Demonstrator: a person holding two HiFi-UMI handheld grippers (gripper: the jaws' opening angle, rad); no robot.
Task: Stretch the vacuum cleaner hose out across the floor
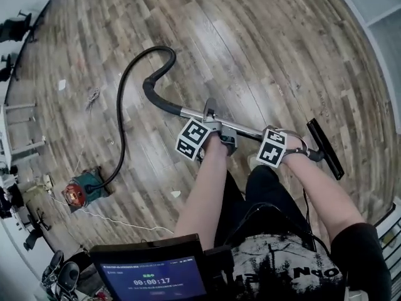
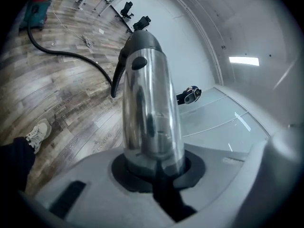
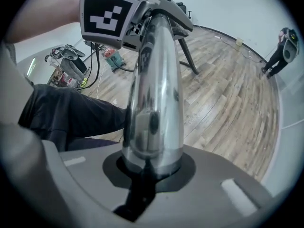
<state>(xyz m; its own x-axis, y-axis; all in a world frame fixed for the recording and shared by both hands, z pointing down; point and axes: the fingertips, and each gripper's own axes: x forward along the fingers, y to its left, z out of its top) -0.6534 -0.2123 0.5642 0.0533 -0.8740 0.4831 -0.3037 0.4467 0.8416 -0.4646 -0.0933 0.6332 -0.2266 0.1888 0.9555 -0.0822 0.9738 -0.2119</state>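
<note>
The black vacuum hose (image 1: 125,80) runs from the red and teal vacuum body (image 1: 80,190) over the wood floor, loops, and joins the chrome wand tube (image 1: 191,113). The black floor nozzle (image 1: 326,148) is at the tube's far end. My left gripper (image 1: 216,130) is shut on the tube near the handle end. My right gripper (image 1: 294,149) is shut on it close to the nozzle. In the left gripper view the tube (image 2: 149,113) stands clamped between the jaws (image 2: 154,167), with the hose (image 2: 61,53) behind. The right gripper view shows the tube (image 3: 154,103) held in its jaws (image 3: 149,167).
A screen (image 1: 150,278) is at the bottom of the head view. Chairs (image 1: 15,27) and metal frames (image 1: 19,130) line the left wall. A thin white cord (image 1: 119,221) lies by the vacuum body. My shoe (image 2: 38,134) is on the floor. A person (image 3: 284,46) stands far off.
</note>
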